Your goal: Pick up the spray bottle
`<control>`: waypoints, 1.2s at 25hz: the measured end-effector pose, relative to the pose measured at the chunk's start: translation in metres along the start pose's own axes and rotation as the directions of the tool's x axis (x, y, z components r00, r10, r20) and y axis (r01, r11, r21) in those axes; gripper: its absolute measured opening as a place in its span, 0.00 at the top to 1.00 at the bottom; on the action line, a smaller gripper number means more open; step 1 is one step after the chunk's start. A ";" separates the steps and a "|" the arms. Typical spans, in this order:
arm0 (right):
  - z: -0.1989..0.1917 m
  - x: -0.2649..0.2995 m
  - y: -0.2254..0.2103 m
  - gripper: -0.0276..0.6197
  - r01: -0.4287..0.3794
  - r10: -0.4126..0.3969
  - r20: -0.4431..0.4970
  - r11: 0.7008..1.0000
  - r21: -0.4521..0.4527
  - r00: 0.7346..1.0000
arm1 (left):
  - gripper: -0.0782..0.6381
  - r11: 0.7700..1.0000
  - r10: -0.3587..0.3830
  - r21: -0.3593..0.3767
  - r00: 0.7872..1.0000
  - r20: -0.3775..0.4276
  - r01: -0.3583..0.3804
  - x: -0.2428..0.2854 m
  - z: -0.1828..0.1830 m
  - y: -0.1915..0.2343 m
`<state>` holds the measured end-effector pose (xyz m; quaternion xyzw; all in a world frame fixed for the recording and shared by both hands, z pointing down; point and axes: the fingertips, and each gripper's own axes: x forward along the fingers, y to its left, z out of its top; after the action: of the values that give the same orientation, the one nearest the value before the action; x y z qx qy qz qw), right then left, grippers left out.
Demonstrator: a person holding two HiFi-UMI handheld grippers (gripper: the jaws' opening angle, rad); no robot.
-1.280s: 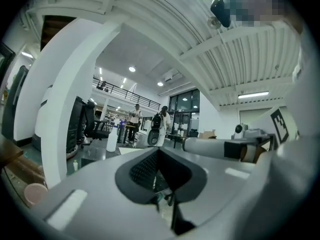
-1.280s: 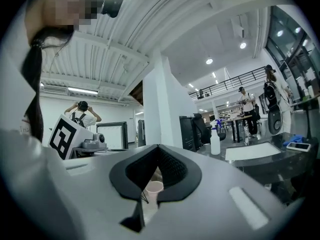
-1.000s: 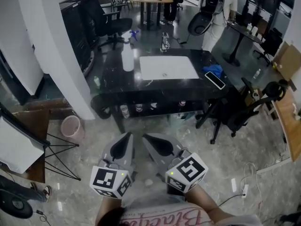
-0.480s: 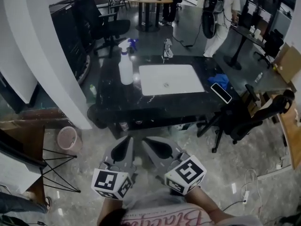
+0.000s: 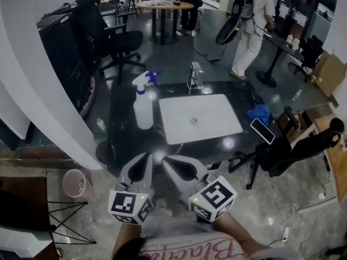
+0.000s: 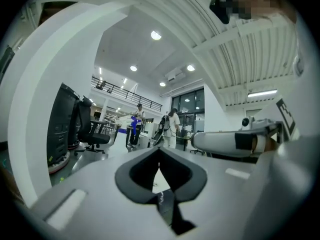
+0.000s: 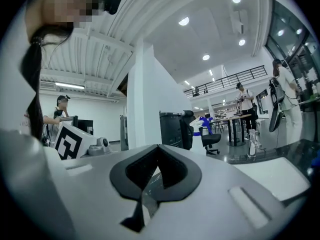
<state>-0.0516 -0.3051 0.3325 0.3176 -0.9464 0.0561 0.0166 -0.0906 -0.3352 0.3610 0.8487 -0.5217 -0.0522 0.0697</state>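
Observation:
The spray bottle (image 5: 143,105), translucent white with a blue trigger head, stands upright at the left of the black table (image 5: 122,123), beside a white mat (image 5: 198,118). Both grippers are held level side by side, short of the table's near edge and apart from the bottle. My left gripper (image 5: 146,157) is shut and empty, and so is my right gripper (image 5: 166,160). The left gripper view shows the bottle (image 6: 133,124) small and far beyond the touching jaw tips of the left gripper (image 6: 159,151). Past the right gripper (image 7: 158,149), its own view shows the bottle's blue head (image 7: 205,120).
On the table's right lie a phone (image 5: 262,130) and a blue cloth (image 5: 260,113); a clear stand (image 5: 195,76) is at the back. A white pillar (image 5: 49,91) and a bin (image 5: 74,183) are left, a black chair (image 5: 303,150) right. A person (image 5: 250,26) stands beyond.
Both grippers have moved forward toward the table together, and the table and bottle now appear closer and larger. The jaws stayed shut throughout.

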 end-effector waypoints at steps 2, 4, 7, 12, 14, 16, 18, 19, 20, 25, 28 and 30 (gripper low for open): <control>0.003 0.020 -0.018 0.95 0.006 -0.006 -0.001 1.000 0.000 1.000 | 0.89 1.000 -0.008 0.011 1.000 -0.009 0.008 0.022 -0.003 0.016; 0.005 0.038 -0.033 0.95 0.011 -0.011 0.001 1.000 0.002 1.000 | 0.81 1.000 -0.016 0.019 0.999 -0.032 0.017 0.043 -0.008 0.030; 0.007 0.061 -0.050 0.95 0.013 -0.013 0.000 1.000 0.004 1.000 | 0.69 1.000 -0.011 0.020 0.998 -0.055 0.012 0.070 -0.019 0.055; -0.007 0.084 -0.073 0.95 0.023 -0.023 -0.022 0.999 0.039 1.000 | 0.49 0.998 0.003 0.064 0.997 -0.074 0.002 0.113 -0.048 0.093; -0.017 0.090 -0.085 0.95 0.034 -0.032 -0.034 0.997 0.071 0.999 | 0.39 0.996 0.022 0.090 0.996 -0.090 -0.014 0.129 -0.059 0.106; -0.029 0.095 -0.096 0.95 0.052 -0.047 -0.053 0.995 0.090 0.997 | 0.32 0.993 0.036 0.115 0.994 -0.103 -0.025 0.144 -0.070 0.117; -0.039 0.098 -0.105 0.95 0.064 -0.057 -0.072 0.993 0.104 0.996 | 0.25 0.990 0.049 0.139 0.992 -0.120 -0.032 0.159 -0.080 0.126; -0.043 0.099 -0.108 0.95 0.067 -0.058 -0.079 0.992 0.110 0.995 | 0.24 0.988 0.057 0.147 0.990 -0.130 -0.038 0.167 -0.085 0.131; -0.046 0.099 -0.111 0.95 0.068 -0.058 -0.085 0.991 0.116 0.995 | 0.23 0.988 0.067 0.148 0.988 -0.138 -0.046 0.174 -0.089 0.136; -0.053 0.101 -0.121 0.95 0.077 -0.065 -0.093 0.989 0.126 0.994 | 0.23 0.980 0.131 0.172 0.977 -0.168 -0.101 0.201 -0.097 0.156; -0.053 0.100 -0.123 0.95 0.079 -0.067 -0.094 0.988 0.130 0.993 | 0.27 0.971 0.163 0.204 0.971 -0.175 -0.127 0.208 -0.097 0.161; -0.053 0.100 -0.124 0.95 0.077 -0.065 -0.090 0.988 0.133 0.994 | 0.30 0.971 0.152 0.211 0.971 -0.186 -0.112 0.212 -0.100 0.160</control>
<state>-0.0572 -0.4569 0.4040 0.3487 -0.9269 0.1337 0.0372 -0.1192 -0.5897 0.4835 0.8155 -0.5701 0.0908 0.0402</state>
